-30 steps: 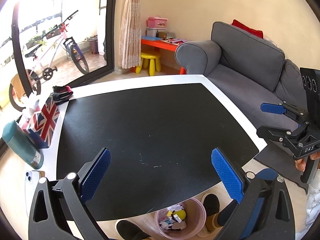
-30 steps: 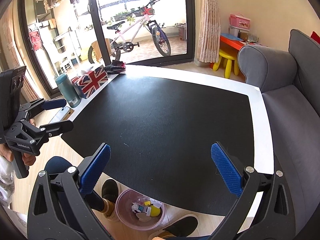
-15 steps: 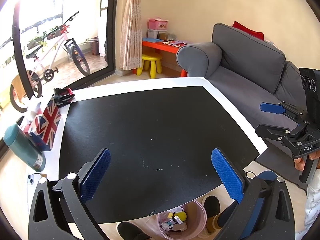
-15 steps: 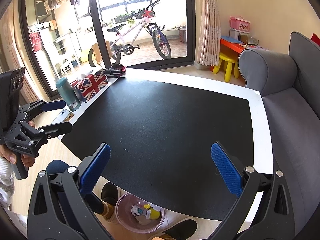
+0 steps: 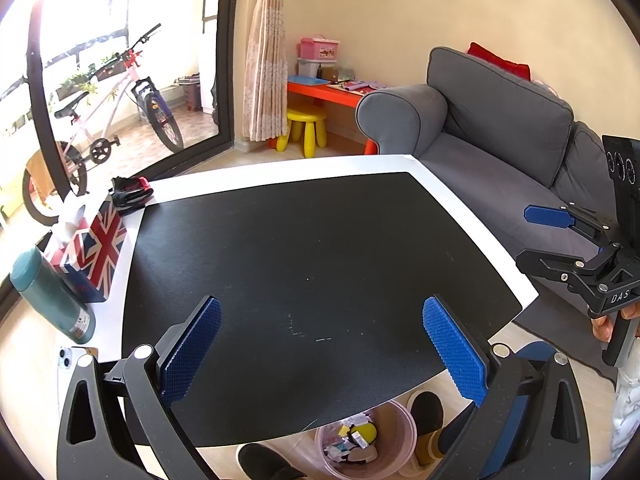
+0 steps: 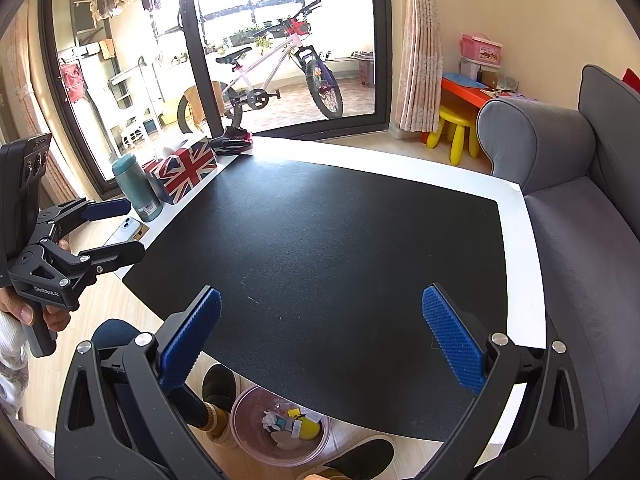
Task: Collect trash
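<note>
cream walls, pale wood floor. a grey sofa (image 5: 500, 136) stands beside the white table (image 5: 280, 168) with its black mat (image 5: 312, 248). bright daylight floods through the glass sliding door (image 6: 280, 60); a patterned curtain (image 5: 266, 52) hangs beside a yellow stool (image 5: 306, 128) and red desk (image 5: 332, 94).

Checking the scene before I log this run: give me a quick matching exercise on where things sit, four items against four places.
Things:
1. pink bin
2. teal bottle
3. flag-print tissue box
4. phone

Places:
A. flat on the table's white edge, nearest the left gripper
B. on the floor under the table's near edge
C. upright between the phone and the tissue box
D. beside the black and red item at the far corner

Pairs: 1-B, 2-C, 3-D, 4-A
</note>
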A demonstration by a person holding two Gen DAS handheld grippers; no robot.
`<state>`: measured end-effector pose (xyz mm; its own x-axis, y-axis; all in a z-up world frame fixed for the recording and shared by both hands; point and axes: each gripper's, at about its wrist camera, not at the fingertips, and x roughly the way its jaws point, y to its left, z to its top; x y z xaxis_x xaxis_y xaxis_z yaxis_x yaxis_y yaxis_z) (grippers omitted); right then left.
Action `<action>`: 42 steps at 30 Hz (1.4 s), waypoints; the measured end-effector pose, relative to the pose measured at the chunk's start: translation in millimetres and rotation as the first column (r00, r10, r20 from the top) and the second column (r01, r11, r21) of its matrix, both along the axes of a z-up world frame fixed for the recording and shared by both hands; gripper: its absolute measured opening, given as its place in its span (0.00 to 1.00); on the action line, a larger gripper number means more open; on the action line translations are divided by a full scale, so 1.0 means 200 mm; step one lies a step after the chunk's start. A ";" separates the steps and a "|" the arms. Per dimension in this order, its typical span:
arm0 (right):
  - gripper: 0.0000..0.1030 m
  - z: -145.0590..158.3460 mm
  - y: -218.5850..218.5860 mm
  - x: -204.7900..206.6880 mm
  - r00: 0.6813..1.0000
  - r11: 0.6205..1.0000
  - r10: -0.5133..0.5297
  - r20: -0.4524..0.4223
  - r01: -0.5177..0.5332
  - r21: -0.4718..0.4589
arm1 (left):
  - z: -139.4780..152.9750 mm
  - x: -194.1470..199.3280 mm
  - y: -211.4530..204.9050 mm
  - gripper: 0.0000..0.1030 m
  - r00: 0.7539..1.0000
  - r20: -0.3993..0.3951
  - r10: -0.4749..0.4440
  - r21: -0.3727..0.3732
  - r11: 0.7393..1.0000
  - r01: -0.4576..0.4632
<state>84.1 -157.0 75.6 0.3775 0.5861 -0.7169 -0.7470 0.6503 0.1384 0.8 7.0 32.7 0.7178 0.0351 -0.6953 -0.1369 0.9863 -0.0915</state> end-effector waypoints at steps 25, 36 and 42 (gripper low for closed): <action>0.96 -0.01 -0.01 -0.01 1.000 1.000 -0.003 -0.005 0.003 0.000 | -0.01 0.01 -0.01 0.94 1.000 -0.006 -0.006 0.000 1.000 0.006; 0.96 -0.02 -0.01 -0.02 1.000 1.000 -0.002 -0.008 0.002 -0.001 | -0.02 0.01 -0.01 0.94 1.000 -0.004 -0.008 0.000 1.000 0.008; 0.96 -0.02 -0.01 -0.02 1.000 1.000 -0.003 -0.009 0.003 0.001 | -0.02 0.01 -0.01 0.94 1.000 -0.005 -0.008 0.000 1.000 0.008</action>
<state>80.4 -158.3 70.8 0.3725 0.5855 -0.7200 -0.7439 0.6523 0.1455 2.2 5.9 29.6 0.7144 0.0293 -0.6991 -0.1296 0.9874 -0.0911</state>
